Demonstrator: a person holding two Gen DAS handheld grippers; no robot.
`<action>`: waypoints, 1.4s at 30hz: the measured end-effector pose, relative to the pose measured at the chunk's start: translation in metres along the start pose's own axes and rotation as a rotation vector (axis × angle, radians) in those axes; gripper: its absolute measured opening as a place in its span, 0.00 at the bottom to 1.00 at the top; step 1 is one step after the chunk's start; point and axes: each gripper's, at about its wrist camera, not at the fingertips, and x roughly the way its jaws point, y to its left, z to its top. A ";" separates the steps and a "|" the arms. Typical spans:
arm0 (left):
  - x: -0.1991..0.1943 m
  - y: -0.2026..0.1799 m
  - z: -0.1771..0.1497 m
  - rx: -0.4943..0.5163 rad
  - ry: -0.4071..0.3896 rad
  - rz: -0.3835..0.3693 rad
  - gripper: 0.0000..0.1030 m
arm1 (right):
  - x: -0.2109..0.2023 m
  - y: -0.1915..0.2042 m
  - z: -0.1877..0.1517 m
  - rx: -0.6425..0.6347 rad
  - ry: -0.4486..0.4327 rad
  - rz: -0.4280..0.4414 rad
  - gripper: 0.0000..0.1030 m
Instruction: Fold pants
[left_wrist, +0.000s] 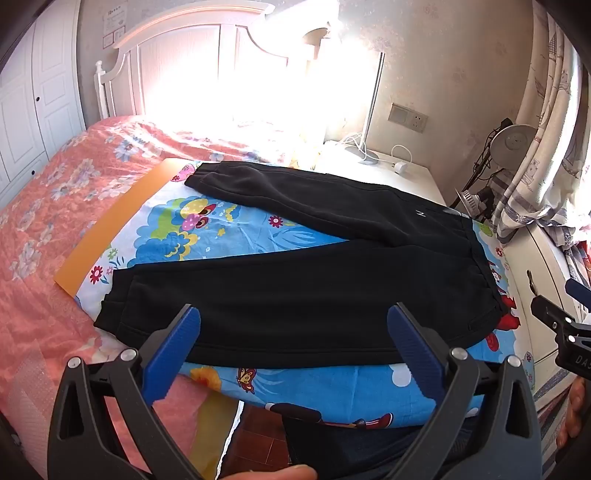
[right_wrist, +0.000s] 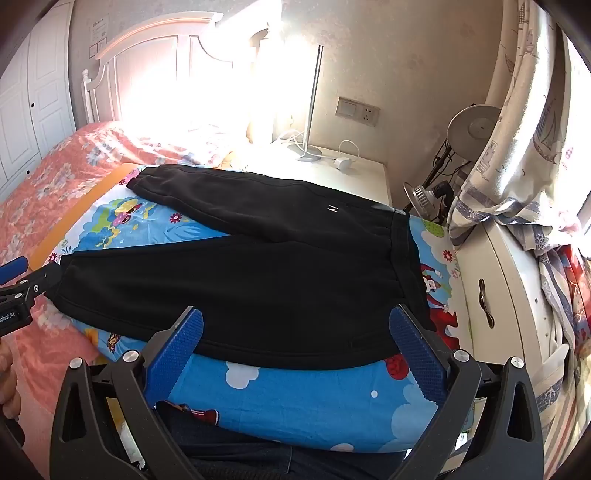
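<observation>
The left gripper (left_wrist: 293, 325) hangs nearest, its blue pads wide apart and empty, above the near edge of the black pants (left_wrist: 306, 280). The right gripper (right_wrist: 295, 326) is spread the same way near the waistband end, holding nothing. The pants lie flat on a cartoon-print sheet (right_wrist: 314, 398) over the bed (left_wrist: 55, 192), legs parted in a V, probably spread like this so one leg can be folded onto the other.
</observation>
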 end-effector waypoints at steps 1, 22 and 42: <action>0.000 0.000 0.000 0.000 0.000 0.000 0.98 | 0.000 0.000 0.000 0.001 0.002 0.002 0.95; 0.092 -0.040 -0.024 0.094 0.116 -0.170 0.98 | 0.163 -0.102 -0.042 0.260 0.373 0.123 0.95; 0.248 -0.023 -0.007 -0.137 0.387 -0.196 0.98 | 0.497 -0.248 0.184 -0.242 0.556 0.152 0.57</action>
